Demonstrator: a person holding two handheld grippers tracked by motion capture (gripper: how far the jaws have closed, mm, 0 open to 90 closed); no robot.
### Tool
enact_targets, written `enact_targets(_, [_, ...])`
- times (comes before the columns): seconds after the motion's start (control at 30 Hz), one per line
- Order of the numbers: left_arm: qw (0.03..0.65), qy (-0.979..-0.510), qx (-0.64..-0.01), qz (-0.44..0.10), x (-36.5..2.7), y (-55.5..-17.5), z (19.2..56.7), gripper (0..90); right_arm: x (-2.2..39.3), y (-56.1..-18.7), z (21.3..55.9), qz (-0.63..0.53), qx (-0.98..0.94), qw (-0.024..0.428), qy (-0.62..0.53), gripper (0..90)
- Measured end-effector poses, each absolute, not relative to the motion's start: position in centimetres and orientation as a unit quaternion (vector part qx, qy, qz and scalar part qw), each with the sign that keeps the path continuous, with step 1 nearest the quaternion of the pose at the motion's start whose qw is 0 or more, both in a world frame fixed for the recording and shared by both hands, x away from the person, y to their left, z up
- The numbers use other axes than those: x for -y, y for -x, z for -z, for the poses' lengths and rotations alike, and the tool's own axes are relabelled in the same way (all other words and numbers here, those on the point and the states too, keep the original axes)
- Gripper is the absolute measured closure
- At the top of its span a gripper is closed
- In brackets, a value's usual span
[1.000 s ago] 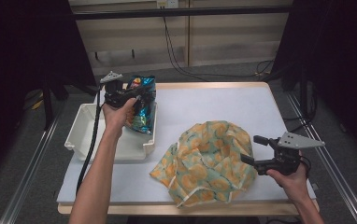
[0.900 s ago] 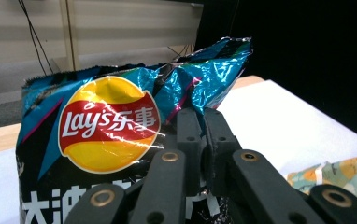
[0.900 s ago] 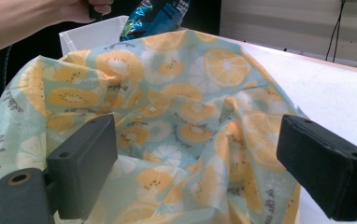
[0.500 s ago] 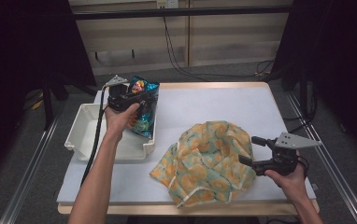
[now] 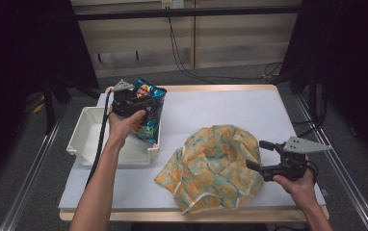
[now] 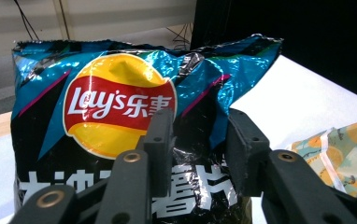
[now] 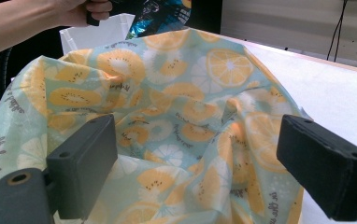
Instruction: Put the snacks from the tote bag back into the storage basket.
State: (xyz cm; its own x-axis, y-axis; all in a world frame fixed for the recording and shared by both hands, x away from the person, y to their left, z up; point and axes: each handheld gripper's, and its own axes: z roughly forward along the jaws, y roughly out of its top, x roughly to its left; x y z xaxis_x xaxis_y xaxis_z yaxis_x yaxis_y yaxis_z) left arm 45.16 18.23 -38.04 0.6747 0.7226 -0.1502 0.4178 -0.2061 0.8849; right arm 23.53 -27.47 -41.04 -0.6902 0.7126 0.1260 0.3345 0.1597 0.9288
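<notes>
The chip bag (image 5: 149, 111) leans in the tray (image 5: 83, 139), left of the cloth (image 5: 211, 166) on the table (image 5: 220, 103).

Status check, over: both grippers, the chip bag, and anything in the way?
Left gripper jaws just opening off the chip bag, bag leaning in the white bin. Right gripper open at the fruit-print cloth. Nothing blocking.

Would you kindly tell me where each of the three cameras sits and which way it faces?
High view: fixed above the person's side, looking forward and down on the table; both forearms, left tongs and right tongs show.
Left gripper view: rides the left tongs, facing the chip bag; its jaws, just opening, stand apart before the bag.
Right gripper view: rides the right tongs, open, facing the fruit-print cloth; the left hand shows.
Shared: bag, cloth and table appear in all three.
</notes>
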Motion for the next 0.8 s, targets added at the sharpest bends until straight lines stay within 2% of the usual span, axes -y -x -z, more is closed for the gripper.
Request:
enact_targets(0.13, [0.506,-0.762,-0.374,-0.154,-18.4,-45.1,38.2,55.7,27.5,-23.6,41.1,-0.543,-0.741,0.174,-0.354,11.8])
enact_targets(0.17, [0.505,-0.761,-0.375,-0.157,-18.5,-45.1,38.2,51.5,27.4,-23.6,41.1,-0.543,-0.741,0.175,-0.354,11.8])
enact_targets(0.5, [0.521,-0.759,-0.368,-0.133,-19.2,-44.9,38.3,27.3,27.5,-23.5,41.0,-0.544,-0.740,0.176,-0.354,11.8])
enact_targets(0.6, [0.524,-0.758,-0.367,-0.127,-19.6,-44.8,38.2,24.1,27.5,-23.6,41.0,-0.544,-0.740,0.176,-0.355,11.8])
enact_targets(0.8, [0.536,-0.746,-0.370,-0.137,-20.5,-44.2,37.6,24.1,27.6,-23.6,41.1,-0.544,-0.739,0.175,-0.357,11.8])
